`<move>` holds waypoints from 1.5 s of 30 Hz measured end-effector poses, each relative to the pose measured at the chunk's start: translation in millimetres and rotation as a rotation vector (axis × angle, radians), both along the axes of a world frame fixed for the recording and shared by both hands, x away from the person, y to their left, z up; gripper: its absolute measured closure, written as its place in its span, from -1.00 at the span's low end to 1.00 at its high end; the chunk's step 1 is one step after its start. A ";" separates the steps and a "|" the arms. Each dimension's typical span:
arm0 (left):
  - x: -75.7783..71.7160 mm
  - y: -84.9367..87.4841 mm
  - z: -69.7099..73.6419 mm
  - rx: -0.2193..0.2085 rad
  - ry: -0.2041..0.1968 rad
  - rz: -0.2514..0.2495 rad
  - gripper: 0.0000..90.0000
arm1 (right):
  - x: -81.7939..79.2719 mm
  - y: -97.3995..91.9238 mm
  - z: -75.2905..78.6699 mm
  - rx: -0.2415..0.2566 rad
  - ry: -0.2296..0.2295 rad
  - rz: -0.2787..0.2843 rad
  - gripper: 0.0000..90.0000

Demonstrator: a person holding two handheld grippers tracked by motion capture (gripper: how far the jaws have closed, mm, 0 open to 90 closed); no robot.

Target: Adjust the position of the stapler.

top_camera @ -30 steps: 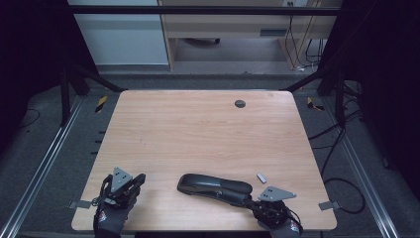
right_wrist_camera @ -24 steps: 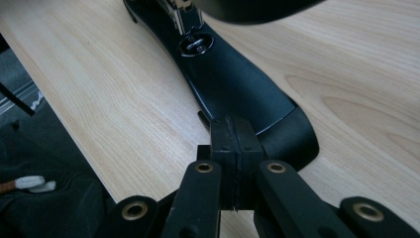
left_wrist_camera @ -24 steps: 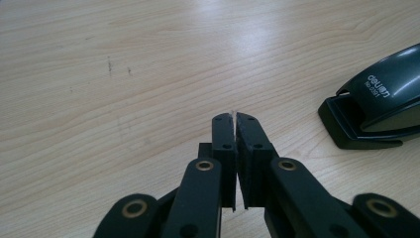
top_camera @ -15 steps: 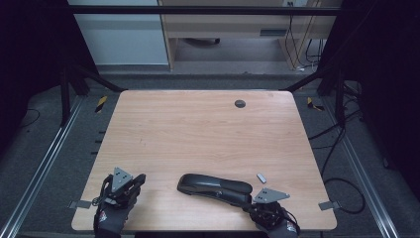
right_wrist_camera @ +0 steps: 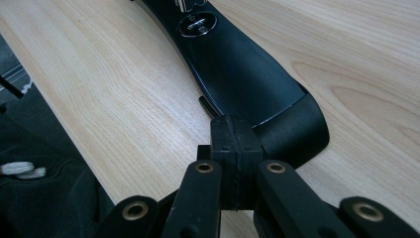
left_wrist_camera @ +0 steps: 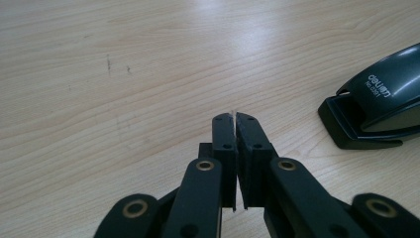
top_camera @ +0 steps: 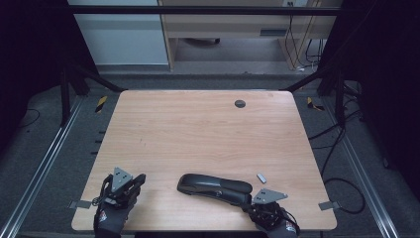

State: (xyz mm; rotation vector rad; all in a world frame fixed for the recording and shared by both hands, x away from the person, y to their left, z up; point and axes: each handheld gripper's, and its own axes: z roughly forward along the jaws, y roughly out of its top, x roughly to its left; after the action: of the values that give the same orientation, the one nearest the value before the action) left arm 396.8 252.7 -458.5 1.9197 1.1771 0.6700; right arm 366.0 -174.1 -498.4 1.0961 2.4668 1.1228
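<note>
The long black plastic stapler (top_camera: pixel 214 185) lies flat just ahead of the right gripper (right_wrist_camera: pixel 236 130), whose 2 jaws are clenched empty, perhaps touching its rear end. Part them before grasping. The left gripper (left_wrist_camera: pixel 236 118), clenched too, waits to the stapler's left.

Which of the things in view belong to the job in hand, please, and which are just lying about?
In the job:
- black stapler, lying on the table's near side
- right gripper, shut, its tips at the stapler's rear end
- left gripper, shut, apart from the stapler

Lying about:
- small grey piece beside the stapler
- dark round spot at the table's far side
</note>
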 end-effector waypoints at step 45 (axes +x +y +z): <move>17.6 -62.8 -9.8 0.041 0.050 -0.116 0.99 | 28.6 -49.5 12.8 0.051 -0.133 -0.228 1.00</move>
State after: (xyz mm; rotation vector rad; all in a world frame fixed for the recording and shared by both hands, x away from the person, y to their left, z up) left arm 414.4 189.9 -468.4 2.0323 1.0804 0.5912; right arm 394.7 -223.6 -485.6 1.2383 2.1604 1.1536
